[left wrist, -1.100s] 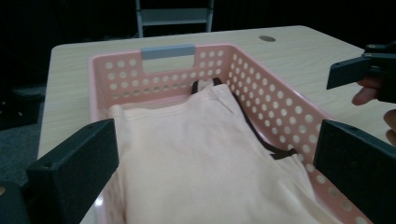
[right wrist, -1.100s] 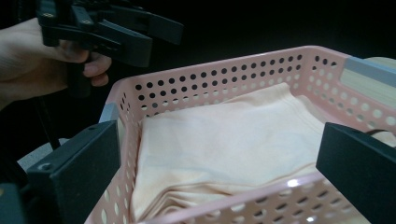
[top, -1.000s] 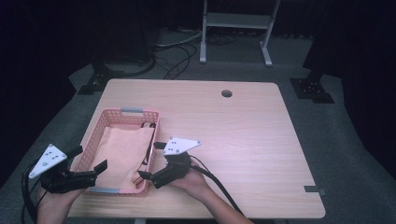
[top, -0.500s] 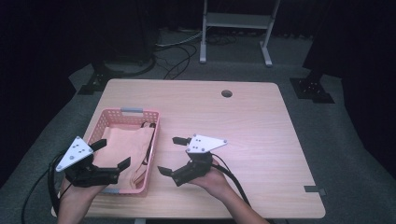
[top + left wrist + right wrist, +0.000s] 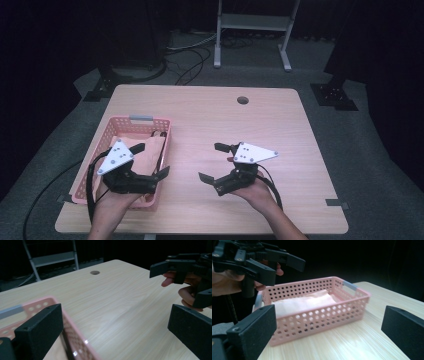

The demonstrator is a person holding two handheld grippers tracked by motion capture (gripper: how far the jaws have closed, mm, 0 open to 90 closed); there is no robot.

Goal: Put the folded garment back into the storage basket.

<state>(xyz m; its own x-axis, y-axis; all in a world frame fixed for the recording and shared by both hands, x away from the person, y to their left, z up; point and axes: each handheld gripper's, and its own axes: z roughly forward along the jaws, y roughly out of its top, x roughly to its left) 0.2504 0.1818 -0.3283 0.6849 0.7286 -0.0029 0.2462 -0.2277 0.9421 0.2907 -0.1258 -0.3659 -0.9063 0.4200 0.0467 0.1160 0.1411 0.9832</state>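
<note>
A pink perforated basket point(image 5: 131, 121) stands on the left part of the wooden table point(image 5: 280, 130), with a pale pink folded cloth point(image 5: 152, 145) lying in it. My left gripper point(image 5: 152, 160) hovers over the basket's near right corner, open and holding nothing. My right gripper point(image 5: 210, 162) is open above bare table to the right of the basket, its jaws facing the basket. The right gripper view has the basket point(image 5: 319, 315), the cloth point(image 5: 304, 301) and the left gripper point(image 5: 284, 262) beyond it. In the left gripper view the basket rim point(image 5: 72, 337) lies between the jaws, and the right gripper point(image 5: 180, 282) is at the upper right.
A round cable hole point(image 5: 243, 100) sits near the table's far edge. A metal stand point(image 5: 252, 30) and cables point(image 5: 190, 55) lie on the floor beyond. Small tape marks point(image 5: 336, 202) stick at the near corners. Bare table stretches to the right of the right gripper.
Both grippers have moved to the right. The left one came from outside the basket's near left corner to above its near right part; the right one drew away from the basket.
</note>
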